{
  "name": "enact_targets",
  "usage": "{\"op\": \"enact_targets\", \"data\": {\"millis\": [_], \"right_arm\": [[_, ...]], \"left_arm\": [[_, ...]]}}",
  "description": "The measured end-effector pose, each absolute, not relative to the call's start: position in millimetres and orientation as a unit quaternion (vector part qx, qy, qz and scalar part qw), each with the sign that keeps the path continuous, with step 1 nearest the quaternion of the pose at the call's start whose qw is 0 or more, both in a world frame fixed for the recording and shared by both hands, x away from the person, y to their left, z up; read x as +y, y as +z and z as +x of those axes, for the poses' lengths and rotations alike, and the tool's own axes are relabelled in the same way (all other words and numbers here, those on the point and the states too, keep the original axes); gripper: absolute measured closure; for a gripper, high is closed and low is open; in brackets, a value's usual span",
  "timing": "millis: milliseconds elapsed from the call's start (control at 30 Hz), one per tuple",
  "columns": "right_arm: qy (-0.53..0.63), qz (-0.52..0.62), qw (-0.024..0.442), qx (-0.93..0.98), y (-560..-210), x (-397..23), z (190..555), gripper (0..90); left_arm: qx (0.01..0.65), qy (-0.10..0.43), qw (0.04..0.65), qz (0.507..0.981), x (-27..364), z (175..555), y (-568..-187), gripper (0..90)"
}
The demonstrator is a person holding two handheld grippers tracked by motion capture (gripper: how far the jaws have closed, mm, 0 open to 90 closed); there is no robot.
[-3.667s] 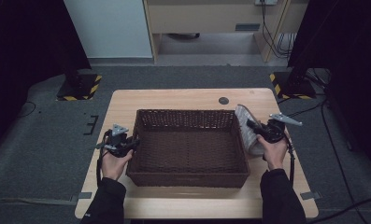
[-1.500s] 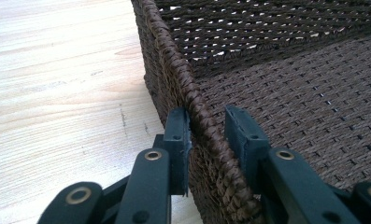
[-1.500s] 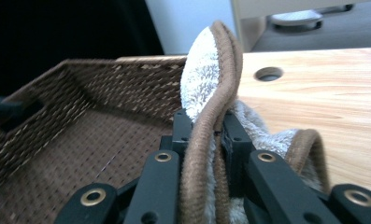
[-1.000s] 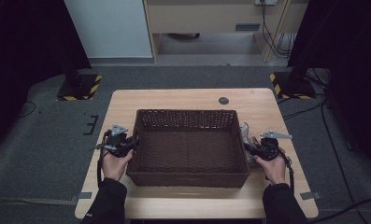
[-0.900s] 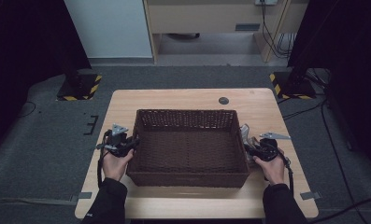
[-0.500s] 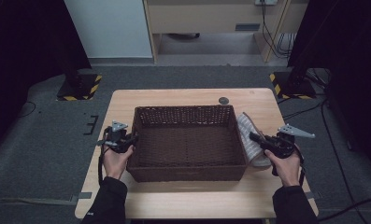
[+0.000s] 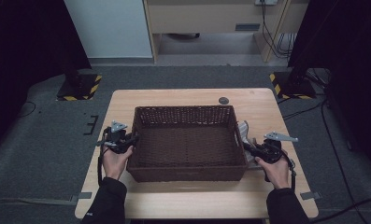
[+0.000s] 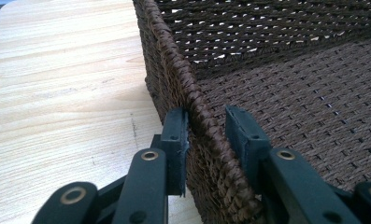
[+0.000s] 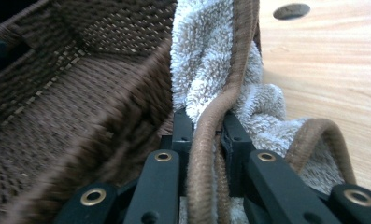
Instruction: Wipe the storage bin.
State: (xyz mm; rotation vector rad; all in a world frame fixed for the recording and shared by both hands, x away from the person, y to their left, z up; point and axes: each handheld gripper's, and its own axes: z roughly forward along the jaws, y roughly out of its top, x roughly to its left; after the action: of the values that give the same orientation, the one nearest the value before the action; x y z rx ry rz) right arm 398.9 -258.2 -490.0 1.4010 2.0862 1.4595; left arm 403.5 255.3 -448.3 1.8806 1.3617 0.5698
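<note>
While basket (image 7: 188, 140) hides towel (image 9: 211, 70) | right hand-held gripper (image 9: 206, 126) clamps towel | left hand-held gripper (image 8: 206, 126) loosening, straddling rim.

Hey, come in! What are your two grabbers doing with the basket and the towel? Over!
Left gripper astride the wicker basket wall, jaws just opening. Right gripper shut on the towel edge beside the basket. Nothing in the way.
</note>
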Motion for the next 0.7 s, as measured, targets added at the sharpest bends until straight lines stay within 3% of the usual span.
{"op": "enact_targets", "data": {"millis": [267, 500, 700], "right_arm": [[0.462, 0.501, 0.104, 0.724, -509, -258, 405, 79.4], [0.502, 0.486, 0.144, 0.701, -475, -271, 393, 79.3], [0.524, 0.458, 0.140, 0.705, -455, -268, 373, 79.3]], "left_arm": [[0.522, 0.216, 0.390, 0.727, 261, 400, -447, 58.6], [0.504, 0.223, 0.372, 0.746, 261, 386, -432, 58.2], [0.497, 0.214, 0.356, 0.762, 259, 374, -435, 57.8]]}}
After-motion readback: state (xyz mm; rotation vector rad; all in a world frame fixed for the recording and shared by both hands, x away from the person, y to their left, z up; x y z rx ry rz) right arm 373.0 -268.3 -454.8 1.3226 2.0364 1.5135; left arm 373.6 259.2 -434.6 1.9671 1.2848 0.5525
